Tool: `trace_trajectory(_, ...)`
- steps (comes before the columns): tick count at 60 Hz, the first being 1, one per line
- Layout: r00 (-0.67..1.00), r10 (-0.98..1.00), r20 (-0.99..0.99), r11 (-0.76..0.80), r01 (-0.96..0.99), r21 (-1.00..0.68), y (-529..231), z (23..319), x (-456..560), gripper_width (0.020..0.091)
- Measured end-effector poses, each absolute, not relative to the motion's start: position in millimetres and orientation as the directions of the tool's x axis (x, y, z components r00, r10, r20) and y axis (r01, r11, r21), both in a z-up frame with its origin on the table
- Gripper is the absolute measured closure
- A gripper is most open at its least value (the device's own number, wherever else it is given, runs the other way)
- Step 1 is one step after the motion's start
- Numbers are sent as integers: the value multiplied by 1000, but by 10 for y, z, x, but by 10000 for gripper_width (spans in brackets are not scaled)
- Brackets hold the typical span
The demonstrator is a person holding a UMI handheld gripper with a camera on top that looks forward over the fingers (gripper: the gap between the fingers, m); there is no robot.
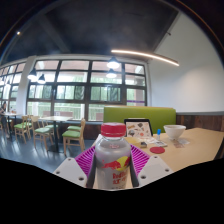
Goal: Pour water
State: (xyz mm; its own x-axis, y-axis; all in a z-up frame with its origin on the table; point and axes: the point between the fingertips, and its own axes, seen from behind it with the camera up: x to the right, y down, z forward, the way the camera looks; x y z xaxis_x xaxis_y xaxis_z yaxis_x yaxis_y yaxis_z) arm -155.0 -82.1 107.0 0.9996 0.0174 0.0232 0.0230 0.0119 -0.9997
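Note:
A clear plastic bottle (112,160) with a red cap and a red bull logo stands upright between my two fingers, lifted above the table. My gripper (112,165) is shut on the bottle, its pink pads (86,160) pressing against both sides. Beyond the fingers to the right, a white bowl (174,131) sits on the light wooden table (195,148).
A framed card or tablet (137,128) stands on the table behind the bottle, with a small red object (156,149) near it. A green booth seat (125,114) lies beyond. Chairs and tables (40,127) fill the room on the left, below large windows.

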Motion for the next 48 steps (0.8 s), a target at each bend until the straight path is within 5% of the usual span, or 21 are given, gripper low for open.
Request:
trace_trajectory(17, 997, 71, 10, -17, 12, -1000, -732, 1006, -1514, 747)
trace_trajectory(26, 995, 104, 2, -54, 8, -999, -642, 990, -1596, 747)
trace_trajectory(39, 890, 200, -409, -110, -394, -912, -23, 1478, -2086, 746)
trace_trajectory(48, 602, 163, -782, -86, -781, -619, 586, 1775, -1845, 746)
